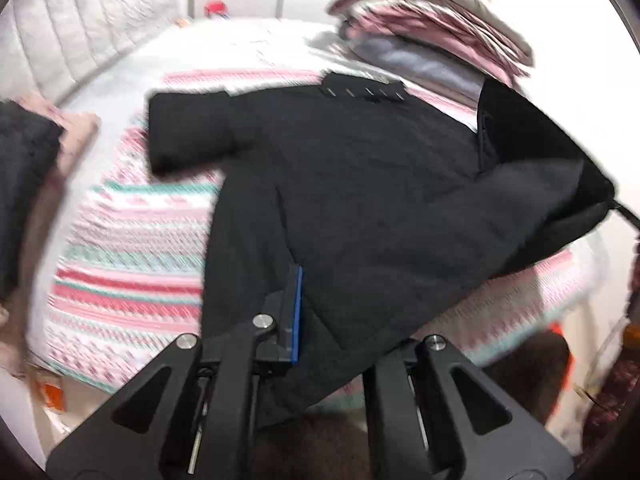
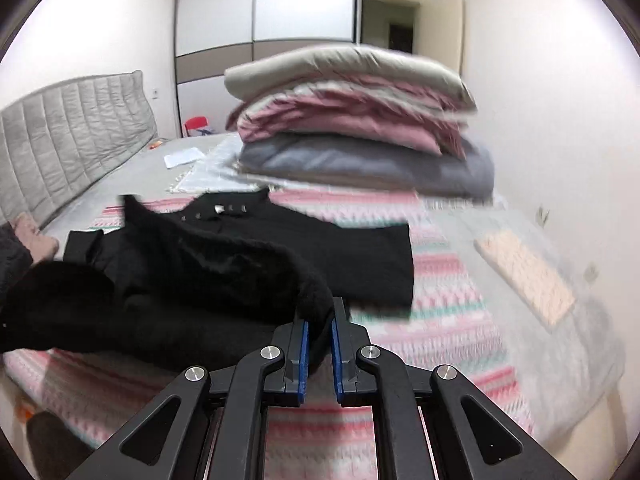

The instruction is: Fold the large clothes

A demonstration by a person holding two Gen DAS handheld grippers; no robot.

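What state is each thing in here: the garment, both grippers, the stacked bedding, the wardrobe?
Black garment: partly spread on the bed, near edge lifted.
Left gripper: shut on the black garment's hem.
Right gripper: shut on a fuzzy black fold.
Stack of bedding: folded, piled on the bed.
Wardrobe doors: closed.

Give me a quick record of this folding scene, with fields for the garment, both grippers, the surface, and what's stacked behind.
garment: black coat, spread on the bed, near edge lifted
left gripper: shut on the coat's hem
right gripper: shut on a black fold of the coat
surface: striped pink and teal blanket
behind: stack of folded bedding, beige on top, pink, grey below
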